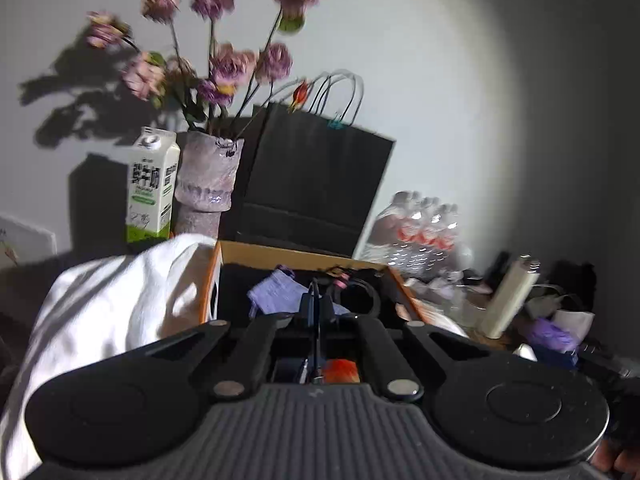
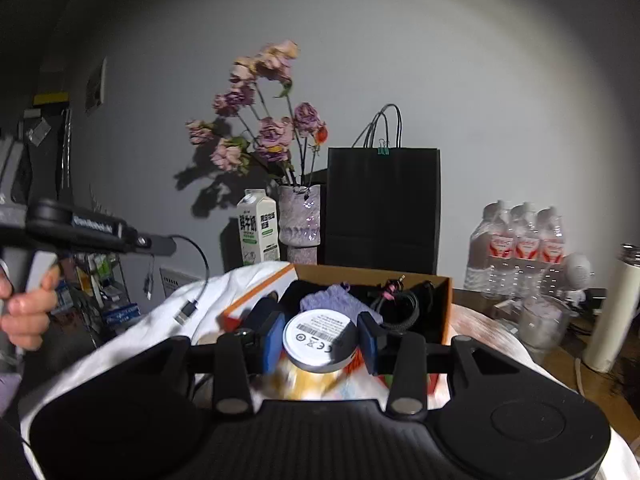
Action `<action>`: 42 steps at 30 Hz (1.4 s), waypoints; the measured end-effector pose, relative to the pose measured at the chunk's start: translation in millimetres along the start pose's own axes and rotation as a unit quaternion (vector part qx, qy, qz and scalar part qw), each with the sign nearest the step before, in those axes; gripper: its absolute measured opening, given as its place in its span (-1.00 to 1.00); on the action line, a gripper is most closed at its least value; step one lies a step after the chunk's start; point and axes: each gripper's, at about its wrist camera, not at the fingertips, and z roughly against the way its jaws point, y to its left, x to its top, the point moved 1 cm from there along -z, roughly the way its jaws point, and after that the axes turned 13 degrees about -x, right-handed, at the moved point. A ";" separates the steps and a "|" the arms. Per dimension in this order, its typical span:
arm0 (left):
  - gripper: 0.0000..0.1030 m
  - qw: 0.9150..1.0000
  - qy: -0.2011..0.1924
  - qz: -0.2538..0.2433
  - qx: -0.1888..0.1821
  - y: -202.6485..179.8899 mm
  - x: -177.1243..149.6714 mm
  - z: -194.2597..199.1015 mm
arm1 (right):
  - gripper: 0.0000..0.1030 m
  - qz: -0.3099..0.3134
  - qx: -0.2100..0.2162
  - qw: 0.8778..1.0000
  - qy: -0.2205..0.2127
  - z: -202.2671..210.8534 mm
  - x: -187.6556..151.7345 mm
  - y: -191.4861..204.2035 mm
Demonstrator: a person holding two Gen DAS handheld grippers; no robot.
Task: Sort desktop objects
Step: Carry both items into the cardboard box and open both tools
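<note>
My right gripper (image 2: 320,342) is shut on a round white and grey puck-shaped device (image 2: 319,339), label side toward the camera, held just in front of an open cardboard box (image 2: 447,300). The box holds a lilac cloth pouch (image 2: 334,303) and coiled black cables (image 2: 400,305). My left gripper (image 1: 316,312) is shut on a thin black USB cable (image 1: 316,336) above the same box (image 1: 304,254). In the right wrist view the left gripper (image 2: 170,245) is at the left, and the cable (image 2: 202,276) hangs from it with its plug (image 2: 187,311) dangling.
A white cloth (image 2: 160,320) drapes left of the box. Behind stand a milk carton (image 2: 258,226), a vase of dried flowers (image 2: 300,220), a black paper bag (image 2: 384,208). Water bottles (image 2: 516,248), a white flask (image 2: 612,308) and clutter are on the right.
</note>
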 end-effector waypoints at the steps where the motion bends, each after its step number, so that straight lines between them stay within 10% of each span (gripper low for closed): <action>1: -0.94 1.000 0.007 0.010 0.006 10.9 9.8 -20.1 | -0.26 0.002 0.003 1.000 0.007 -22.7 11.2 -2.0; 15: -0.82 0.984 0.161 0.030 0.067 118.9 40.5 -245.4 | -0.26 0.066 -0.034 0.981 0.177 -336.7 59.4 30.4; 17: 0.11 0.984 0.160 0.037 0.072 122.4 40.9 -249.9 | -0.24 0.065 -0.041 0.978 0.192 -360.0 49.9 31.2; 19: 0.58 0.989 0.121 0.024 0.078 121.0 45.5 -243.0 | 0.08 0.073 -0.066 0.975 0.200 -376.6 43.3 29.4; 32: 0.95 0.985 0.118 -0.015 0.122 71.3 69.7 -190.5 | 0.52 0.025 -0.075 0.975 0.205 -315.1 67.7 10.0; 42: 0.96 0.975 0.127 -0.040 0.178 22.2 15.0 -105.0 | 0.72 -0.005 -0.064 0.980 0.186 -198.0 51.6 -4.4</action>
